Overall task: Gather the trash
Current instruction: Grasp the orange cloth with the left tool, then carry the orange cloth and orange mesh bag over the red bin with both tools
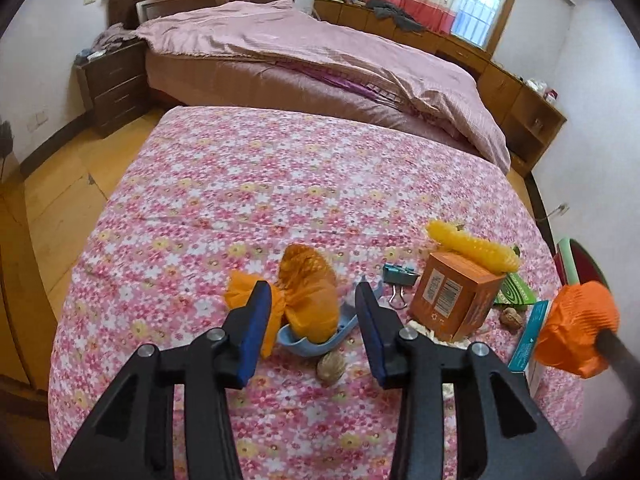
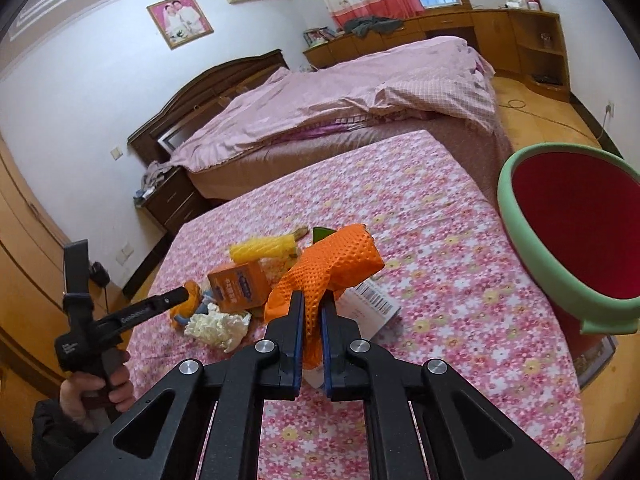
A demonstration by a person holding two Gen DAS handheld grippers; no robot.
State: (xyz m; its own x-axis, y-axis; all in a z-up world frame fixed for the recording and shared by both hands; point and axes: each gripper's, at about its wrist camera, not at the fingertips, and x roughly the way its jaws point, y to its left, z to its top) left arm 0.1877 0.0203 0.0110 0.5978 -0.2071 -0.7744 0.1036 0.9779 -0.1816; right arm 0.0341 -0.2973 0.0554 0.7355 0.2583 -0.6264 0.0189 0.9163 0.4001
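1. I am holding the orange foam net sleeve (image 2: 336,264) pinched tight in the right gripper (image 2: 311,320), lifted above the floral tabletop (image 2: 460,280), centre of the right wrist view.
2. I am keeping the left gripper (image 1: 314,320) partly open and empty around the orange net bag (image 1: 308,300) in the blue dish (image 1: 316,344).
3. The red bin (image 2: 576,240), at right, is looking empty, so I am judging collection barely begun.
4. I am still seeing the yellow foam sleeve (image 1: 472,246), orange carton (image 1: 452,296), binder clip (image 1: 400,276) and walnut (image 1: 331,366) left.
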